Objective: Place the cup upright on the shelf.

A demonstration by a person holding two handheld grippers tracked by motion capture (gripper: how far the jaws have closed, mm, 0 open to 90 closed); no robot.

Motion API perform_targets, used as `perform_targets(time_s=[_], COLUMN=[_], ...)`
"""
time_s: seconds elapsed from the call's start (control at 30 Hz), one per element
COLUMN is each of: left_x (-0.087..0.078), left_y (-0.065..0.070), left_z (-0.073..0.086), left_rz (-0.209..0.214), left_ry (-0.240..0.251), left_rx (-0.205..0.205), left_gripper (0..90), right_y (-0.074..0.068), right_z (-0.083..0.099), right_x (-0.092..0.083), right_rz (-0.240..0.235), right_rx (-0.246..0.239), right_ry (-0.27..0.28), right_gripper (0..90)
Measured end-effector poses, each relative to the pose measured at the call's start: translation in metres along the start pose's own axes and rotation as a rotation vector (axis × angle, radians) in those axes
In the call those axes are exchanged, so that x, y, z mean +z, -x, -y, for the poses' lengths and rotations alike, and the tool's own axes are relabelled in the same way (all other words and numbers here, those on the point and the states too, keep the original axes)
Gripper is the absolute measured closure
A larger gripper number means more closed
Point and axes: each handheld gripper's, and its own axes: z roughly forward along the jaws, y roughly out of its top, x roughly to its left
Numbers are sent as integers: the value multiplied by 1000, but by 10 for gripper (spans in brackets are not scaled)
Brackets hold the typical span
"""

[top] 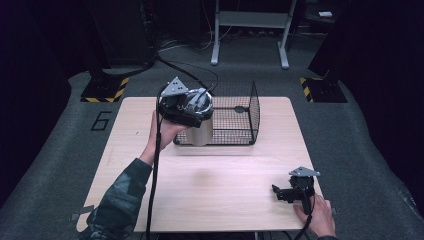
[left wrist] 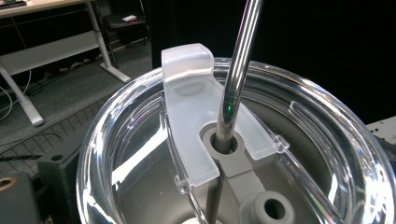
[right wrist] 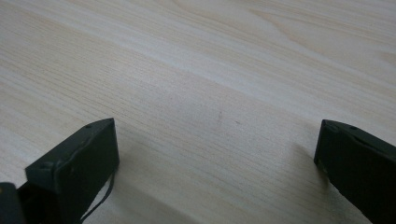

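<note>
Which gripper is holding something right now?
The left gripper, up at the wire basket with the tumbler. The right gripper is open over bare table.

Clear lid, blk mesh basket.

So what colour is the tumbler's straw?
Shiny silver metal straw, clearest in the left gripper view.

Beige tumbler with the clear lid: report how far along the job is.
Done: the beige tumbler with clear lid and metal straw is off the wooden table, apparently gripped by the left gripper. In hand: carrying it beside the black wire basket. Left: setting it down. The right gripper rests open.
</note>
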Motion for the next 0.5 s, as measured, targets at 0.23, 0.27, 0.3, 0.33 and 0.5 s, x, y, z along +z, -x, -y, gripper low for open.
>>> perform_targets(time_s=[0.23, 0.27, 0.3, 0.33, 0.5], left_x=[9, 10, 12, 14, 22], left_y=[-6, -7, -7, -8, -12], left_z=[-6, -7, -8, -9, -15], left_rz=[-16, -17, -22, -24, -34], left_ry=[-7, -11, -8, -7, -7], left_rx=[-4, -1, -3, -1, -1], left_gripper=[39, 39, 39, 39, 39], right_y=[0, 0, 0, 0, 0], right_z=[0, 0, 0, 0, 0], right_x=[0, 0, 0, 0, 0], right_rz=[0, 0, 0, 0, 0], right_rx=[-2, -2, 1, -2, -2], right_ry=[1, 1, 0, 1, 1], right_gripper=[0, 0, 0, 0, 0])
